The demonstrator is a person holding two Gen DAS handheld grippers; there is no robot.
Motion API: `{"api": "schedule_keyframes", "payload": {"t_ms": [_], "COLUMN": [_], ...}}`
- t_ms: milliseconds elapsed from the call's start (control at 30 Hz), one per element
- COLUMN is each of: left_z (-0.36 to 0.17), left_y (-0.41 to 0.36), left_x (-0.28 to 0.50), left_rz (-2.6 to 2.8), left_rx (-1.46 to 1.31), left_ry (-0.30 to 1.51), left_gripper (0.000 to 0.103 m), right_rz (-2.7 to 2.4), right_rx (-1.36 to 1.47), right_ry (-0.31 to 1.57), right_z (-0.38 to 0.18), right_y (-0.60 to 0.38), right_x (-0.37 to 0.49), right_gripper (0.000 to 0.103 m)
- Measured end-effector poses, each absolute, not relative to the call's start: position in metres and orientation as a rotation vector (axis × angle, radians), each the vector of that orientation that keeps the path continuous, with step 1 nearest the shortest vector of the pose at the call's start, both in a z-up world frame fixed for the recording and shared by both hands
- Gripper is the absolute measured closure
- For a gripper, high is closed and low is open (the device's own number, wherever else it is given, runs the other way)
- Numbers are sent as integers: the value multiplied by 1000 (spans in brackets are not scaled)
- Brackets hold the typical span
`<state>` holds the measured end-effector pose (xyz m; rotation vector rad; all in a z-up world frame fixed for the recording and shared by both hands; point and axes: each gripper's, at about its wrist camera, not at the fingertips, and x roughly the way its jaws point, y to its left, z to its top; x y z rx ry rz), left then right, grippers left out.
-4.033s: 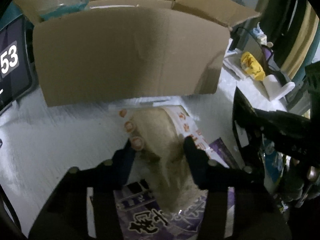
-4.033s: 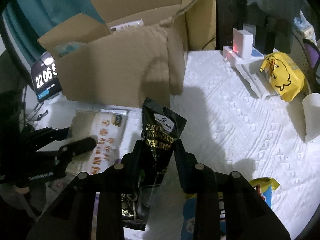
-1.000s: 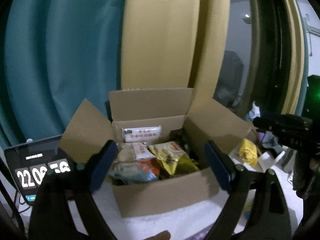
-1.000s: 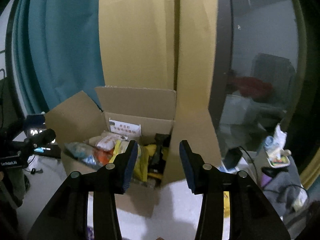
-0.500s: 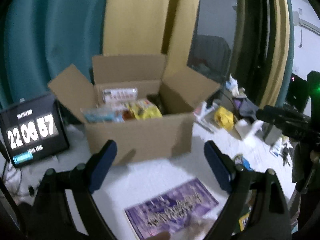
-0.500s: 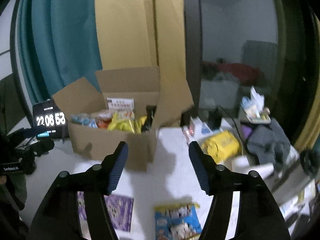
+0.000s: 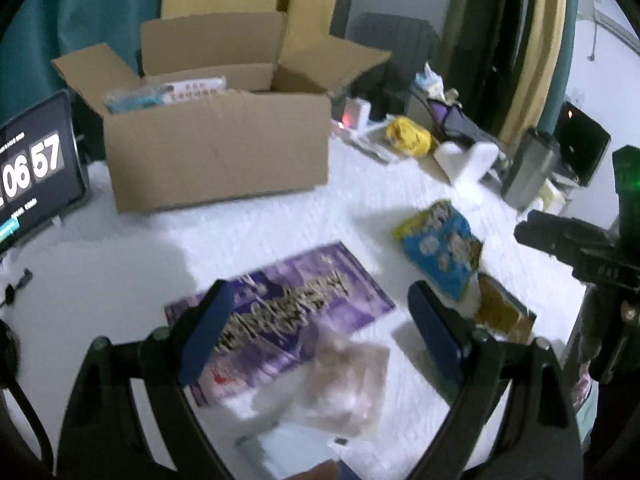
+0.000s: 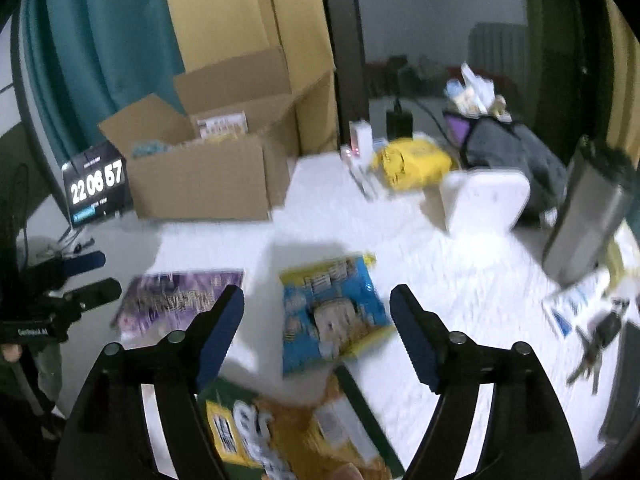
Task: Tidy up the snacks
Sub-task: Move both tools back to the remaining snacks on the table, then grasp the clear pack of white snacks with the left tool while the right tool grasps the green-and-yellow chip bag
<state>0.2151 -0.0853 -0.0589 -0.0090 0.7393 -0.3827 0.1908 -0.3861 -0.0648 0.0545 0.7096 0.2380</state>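
my left gripper (image 7: 320, 312) gapes empty over the purple packet (image 7: 280, 312); my right gripper (image 8: 316, 316), jaws just widened, holds nothing above the blue bag (image 8: 332, 312).

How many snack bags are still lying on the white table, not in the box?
4: purple bag, blue-and-yellow bag, orange-and-green bag nearest, clear pale bag. More may be hidden.

Purple snack packet (image 7: 280, 312) lies flat on the white desk (image 7: 260, 232), a clear wrapped snack (image 7: 344, 384) overlapping its near edge. Blue-and-yellow bag (image 8: 332, 312) lies flat beside it, an orange packet (image 8: 280, 432) nearer still. Behind them the open cardboard box (image 7: 216, 152) sits upright, holding packets.
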Motion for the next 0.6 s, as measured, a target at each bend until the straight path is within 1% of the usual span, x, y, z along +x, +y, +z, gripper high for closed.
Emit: {"api": "schedule_keyframes", "payload": {"t_ms": [167,333,600], "left_z": [-86,-108,-129], "left_y": [-96,-108,-122], "left_x": [208,203,205], "left_rz": [-395,-415,-434], "left_rx": [28,81,154], "left_ry": [808,874,948], "left_gripper": [13,13,14], "right_rz": [273,323,394], "right_rx": [118,112,103], "right_ry": [778,829,851], "right_z": [-99,-125,-146], "right_y": [-403,-406,-391], "right_x": [175,163,161], "right_gripper": [22,18,15]}}
